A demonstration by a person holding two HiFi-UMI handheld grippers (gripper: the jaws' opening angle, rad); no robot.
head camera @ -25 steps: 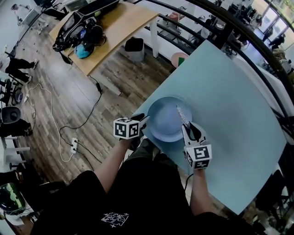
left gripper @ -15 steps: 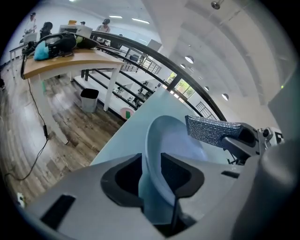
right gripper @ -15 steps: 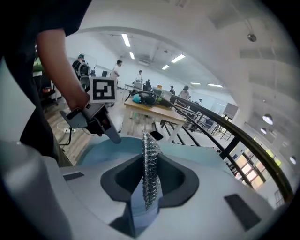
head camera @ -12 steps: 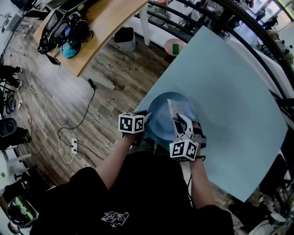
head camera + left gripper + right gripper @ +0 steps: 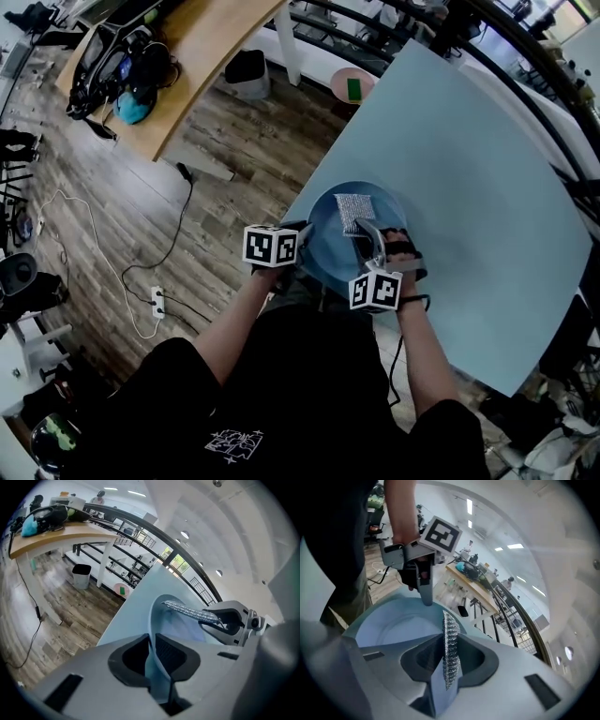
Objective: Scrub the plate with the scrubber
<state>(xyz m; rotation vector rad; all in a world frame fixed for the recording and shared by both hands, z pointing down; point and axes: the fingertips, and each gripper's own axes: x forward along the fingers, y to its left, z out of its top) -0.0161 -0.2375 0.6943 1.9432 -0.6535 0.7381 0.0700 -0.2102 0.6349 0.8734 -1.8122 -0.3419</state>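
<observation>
Blue plate (image 5: 328,251): round and shallow with a raised rim and a plain, light finish. It lies on the pale teal table (image 5: 469,159), at the edge nearest the person.

Silver mesh scrubber (image 5: 354,211): a flat rectangular pad positioned over the plate's far half. Contact with the plate cannot be confirmed.

Right gripper (image 5: 449,660): clenched on the scrubber. The pad stands on edge between the jaws and projects beyond them toward the plate.

Left gripper (image 5: 152,660): the jaws have just been closing. The plate's near-left rim stands between them, and the pads press on it from both sides.

Room: a grey-brown plank floor (image 5: 112,187) lies beyond the table's left edge. A wooden desk (image 5: 211,52) carries dark bags, and a black bin (image 5: 248,70) stands beside it. A dark railing (image 5: 140,523) curves past the table's far side.
</observation>
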